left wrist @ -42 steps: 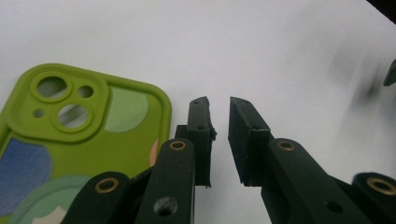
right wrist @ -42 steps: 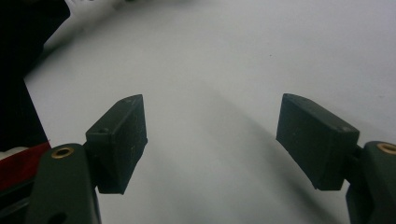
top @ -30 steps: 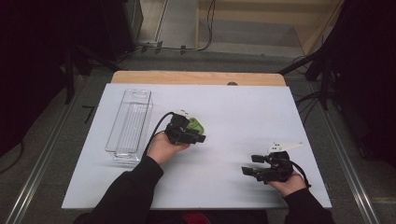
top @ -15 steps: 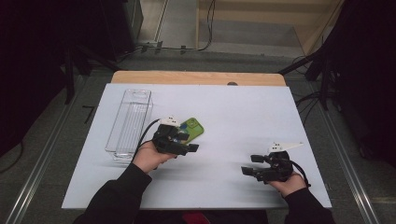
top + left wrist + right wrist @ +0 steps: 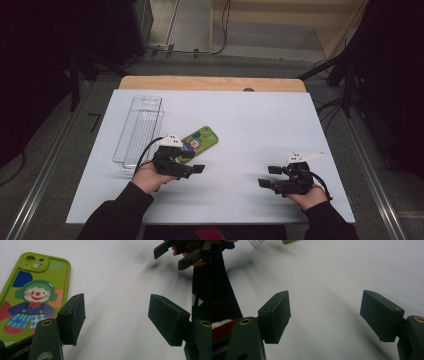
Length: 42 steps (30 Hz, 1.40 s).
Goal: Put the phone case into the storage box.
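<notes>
High view showed the phone (image 5: 198,143) released on the bench (image 5: 250,120); left tool (image 5: 192,171), just opened, and right tool (image 5: 267,176) gaped empty.

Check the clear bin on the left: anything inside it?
The clear bin looks empty in the high view; the white table shows through its walls and floor. Its near end sits behind the left gripper and cable, so that corner is covered. The phone case lies outside, beside it.

I can read no text, no brand, no number, on the green phone case (image 5: 32,295) I see only a clown drawing, no letters, nothing written on the bench (image 5: 260,125)
</notes>
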{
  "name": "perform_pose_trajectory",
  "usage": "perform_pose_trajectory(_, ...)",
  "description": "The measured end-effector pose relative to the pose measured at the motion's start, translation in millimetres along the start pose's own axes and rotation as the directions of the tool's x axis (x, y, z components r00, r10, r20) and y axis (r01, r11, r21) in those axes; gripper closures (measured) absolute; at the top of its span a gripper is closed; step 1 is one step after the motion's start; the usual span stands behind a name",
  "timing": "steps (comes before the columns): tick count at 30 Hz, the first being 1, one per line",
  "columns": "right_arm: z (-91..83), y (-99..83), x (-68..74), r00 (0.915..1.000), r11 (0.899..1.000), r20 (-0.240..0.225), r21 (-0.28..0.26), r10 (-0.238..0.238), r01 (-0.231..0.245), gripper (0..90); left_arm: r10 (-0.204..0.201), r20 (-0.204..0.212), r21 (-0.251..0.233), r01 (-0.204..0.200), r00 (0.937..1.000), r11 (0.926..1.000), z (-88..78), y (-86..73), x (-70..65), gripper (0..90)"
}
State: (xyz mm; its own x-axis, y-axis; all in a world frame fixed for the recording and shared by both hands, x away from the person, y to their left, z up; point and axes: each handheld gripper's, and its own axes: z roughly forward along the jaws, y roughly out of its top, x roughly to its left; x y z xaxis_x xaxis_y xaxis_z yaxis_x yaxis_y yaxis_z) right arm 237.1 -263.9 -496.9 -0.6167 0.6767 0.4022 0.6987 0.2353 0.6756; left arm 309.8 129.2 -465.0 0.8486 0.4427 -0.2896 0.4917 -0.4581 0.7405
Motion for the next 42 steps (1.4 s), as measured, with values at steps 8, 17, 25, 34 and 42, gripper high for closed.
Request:
perform_pose_trajectory(8, 0.4, 0.2, 0.0, 1.0, 1.0, 0.005, -0.005, -0.005, 0.005, 22.8, 0.014, -0.02, -0.006, -0.014, 0.9997, 0.9999, -15.3, -14.8, 1.0, 29.2)
perform_pose_trajectory(17, 0.9, 0.0, 0.0, 0.9997, 1.0, 0.011, -0.011, -0.02, 0.02, 21.7, 0.002, -0.035, -0.022, -0.003, 0.9994, 0.9997, -32.3, -33.0, 0.4, 29.2)
perform_pose_trajectory(25, 1.0, -0.3, 0.2, 0.9996, 1.0, 0.011, -0.009, -0.025, 0.025, 21.6, -0.009, -0.05, -0.036, 0.007, 0.9987, 0.9993, -46.5, -49.3, 1.4, 29.2)
perform_pose_trajectory(34, 2.3, -0.7, 1.8, 0.9994, 0.999, -0.002, -0.009, -0.035, 0.035, 21.6, 0.006, -0.041, -0.021, -0.007, 0.9991, 0.9998, -53.7, -59.7, -0.9, 29.5)
perform_pose_trajectory(42, 3.1, -0.9, 2.5, 0.9992, 0.999, -0.003, -0.003, -0.04, 0.04, 21.6, -0.008, -0.053, -0.024, 0.007, 0.9985, 0.9997, -56.2, -64.1, -0.3, 29.6)
